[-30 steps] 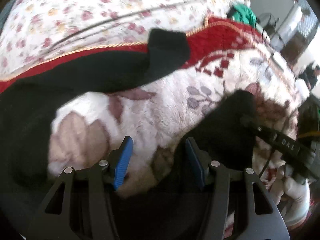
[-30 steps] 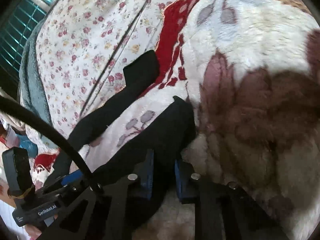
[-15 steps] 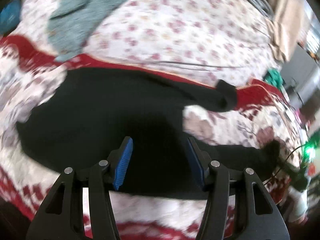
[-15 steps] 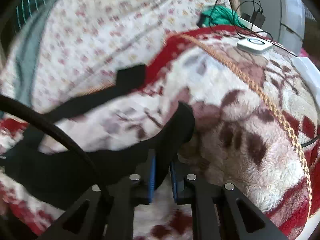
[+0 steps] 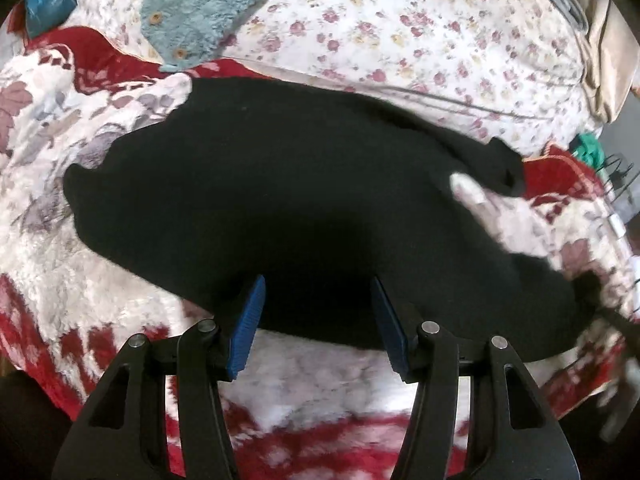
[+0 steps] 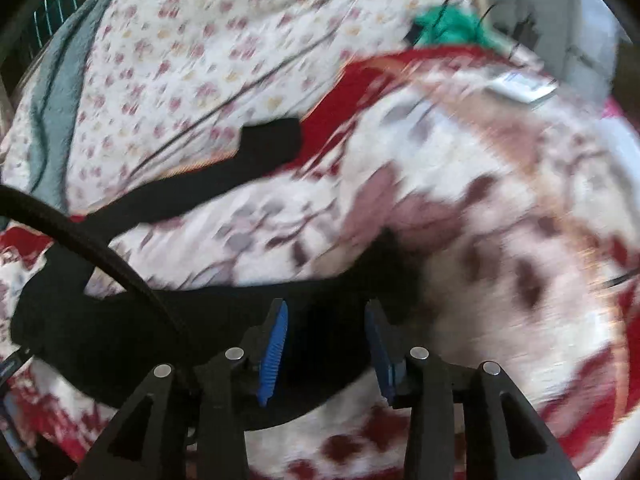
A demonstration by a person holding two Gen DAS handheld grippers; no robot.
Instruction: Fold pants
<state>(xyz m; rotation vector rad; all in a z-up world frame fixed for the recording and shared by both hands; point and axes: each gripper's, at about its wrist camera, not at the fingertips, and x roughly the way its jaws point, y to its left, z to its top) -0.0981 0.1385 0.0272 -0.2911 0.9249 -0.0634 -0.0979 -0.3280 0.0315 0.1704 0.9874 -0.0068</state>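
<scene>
Black pants (image 5: 280, 200) lie spread on a fluffy red-and-white blanket (image 5: 320, 384). Their wide upper part fills the middle of the left wrist view, with both legs running off to the right. My left gripper (image 5: 318, 320) hovers open over the near edge of the pants, nothing between its blue pads. In the right wrist view the near leg (image 6: 200, 320) lies across the bottom and the far leg (image 6: 264, 148) ends by the floral sheet. My right gripper (image 6: 326, 346) is opening over the near leg's end; its pads stand apart from the cloth.
A floral sheet (image 5: 400, 28) covers the bed behind the blanket. A teal fleece garment (image 5: 200, 4) lies at the back left. A green cloth (image 6: 452, 24), cables and a white device (image 6: 520, 88) sit at the far right. A black cable (image 6: 80, 240) crosses the right wrist view.
My right gripper was shut on the near leg's end and has opened, letting the cloth go. My left gripper swung left from the legs to over the pants' wide part.
</scene>
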